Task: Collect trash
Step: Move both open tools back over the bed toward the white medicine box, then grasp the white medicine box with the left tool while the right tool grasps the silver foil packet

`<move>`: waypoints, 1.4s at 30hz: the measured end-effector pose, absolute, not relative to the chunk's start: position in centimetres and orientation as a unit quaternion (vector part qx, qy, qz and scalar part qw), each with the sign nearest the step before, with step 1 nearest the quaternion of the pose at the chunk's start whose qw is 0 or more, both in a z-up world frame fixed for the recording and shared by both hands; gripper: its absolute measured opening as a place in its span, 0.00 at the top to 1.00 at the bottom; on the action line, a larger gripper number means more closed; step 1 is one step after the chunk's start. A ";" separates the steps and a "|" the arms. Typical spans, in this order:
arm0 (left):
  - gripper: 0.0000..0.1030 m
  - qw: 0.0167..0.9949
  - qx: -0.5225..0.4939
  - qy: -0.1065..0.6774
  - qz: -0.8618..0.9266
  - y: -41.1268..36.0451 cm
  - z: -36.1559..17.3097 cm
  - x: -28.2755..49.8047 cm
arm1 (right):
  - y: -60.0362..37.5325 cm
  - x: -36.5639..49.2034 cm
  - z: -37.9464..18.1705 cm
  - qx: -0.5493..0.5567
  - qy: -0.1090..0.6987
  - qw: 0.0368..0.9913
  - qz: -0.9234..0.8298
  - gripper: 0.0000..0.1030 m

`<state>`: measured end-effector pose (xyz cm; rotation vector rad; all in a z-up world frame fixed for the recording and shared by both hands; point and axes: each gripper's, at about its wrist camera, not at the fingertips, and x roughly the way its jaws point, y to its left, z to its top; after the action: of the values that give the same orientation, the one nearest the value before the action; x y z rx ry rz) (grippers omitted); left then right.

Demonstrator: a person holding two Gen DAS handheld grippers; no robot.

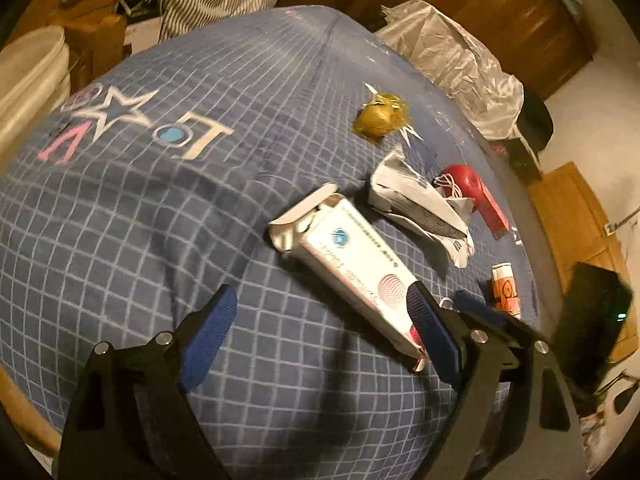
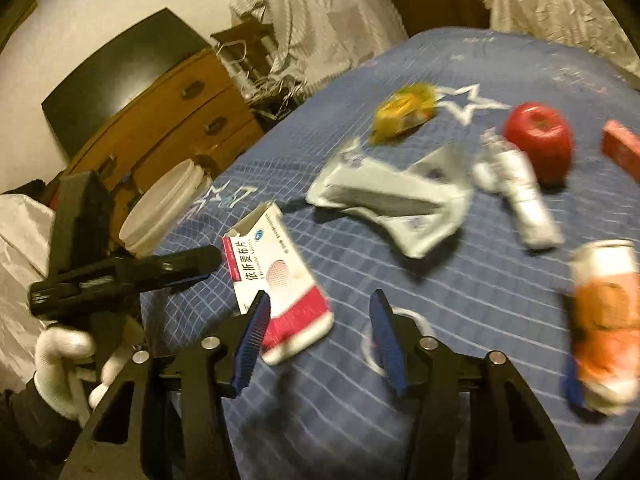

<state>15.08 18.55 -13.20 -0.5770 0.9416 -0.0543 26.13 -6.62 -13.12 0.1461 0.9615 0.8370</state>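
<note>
An open white and red medicine box (image 1: 352, 264) (image 2: 276, 276) lies on the blue checked cloth (image 1: 168, 220). My left gripper (image 1: 320, 312) is open, its right finger beside the box's near end; the left gripper also shows in the right wrist view (image 2: 192, 264). My right gripper (image 2: 320, 312) is open and empty, its left finger over the box's red end. A crumpled white wrapper (image 1: 420, 204) (image 2: 392, 200), a gold wrapper (image 1: 378, 118) (image 2: 404, 112), a crushed white tube (image 2: 520, 200) and an orange can (image 1: 506, 288) (image 2: 608, 320) lie on the cloth.
A red apple (image 2: 538, 140) (image 1: 472, 196) and a red box (image 2: 620, 148) sit at the far right. A white tub (image 2: 164, 208) (image 1: 28, 80) stands off the cloth's left edge by a wooden drawer unit (image 2: 172, 120). Crinkled plastic (image 1: 452, 52) lies behind the cloth.
</note>
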 end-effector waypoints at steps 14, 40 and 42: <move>0.11 0.865 -0.184 0.459 -0.089 15.9 -10.0 22.5 | -3.8 18.0 -13.6 0.064 0.439 0.770 0.457 0.49; 0.18 0.872 -0.049 0.487 0.002 12.5 -14.3 18.6 | 1.4 34.9 -9.8 -0.325 0.405 0.746 0.417 0.31; 0.24 0.873 -0.049 0.486 0.004 12.7 -14.3 18.5 | 3.1 35.2 -11.0 -0.355 0.420 0.722 0.420 0.31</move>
<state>18.55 12.65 -14.31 -0.1017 1.0154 0.0075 35.20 3.07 -10.97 -0.7831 0.9281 0.9281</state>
